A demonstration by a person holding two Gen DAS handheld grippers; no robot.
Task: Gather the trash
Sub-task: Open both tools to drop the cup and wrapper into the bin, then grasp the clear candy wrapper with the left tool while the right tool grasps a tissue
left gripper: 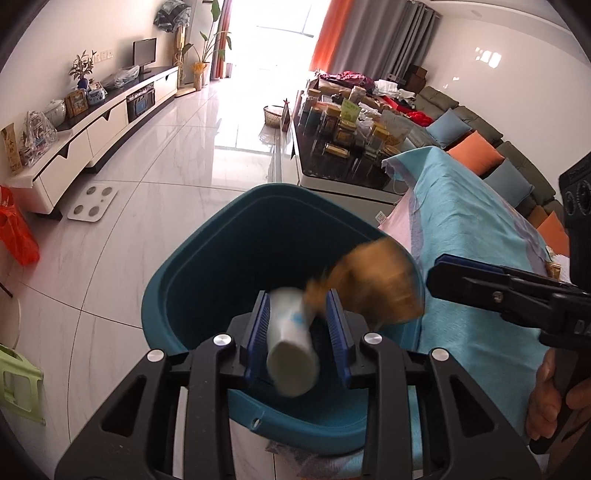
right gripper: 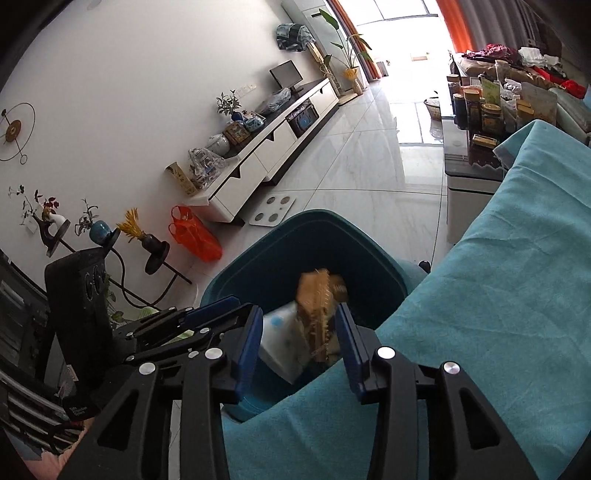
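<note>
Daylight is pouring in from the far window [left gripper: 280,22], blowing it out white and glaring off the glossy floor [left gripper: 184,155]. The brown wrapper [left gripper: 373,284] is smearing with motion blur, and walls are bending toward the dark, rounded picture edges.

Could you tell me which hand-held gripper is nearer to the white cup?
Left. The left hand-held gripper has the white cup between its fingers over the teal bin; the right hand-held gripper stands beside it, by blurred brown trash.

Teal bin [left gripper: 207,266], white cup [left gripper: 290,343] (blue spots), golden-brown wrapper [left gripper: 373,284], turquoise cloth [left gripper: 461,221]
</note>
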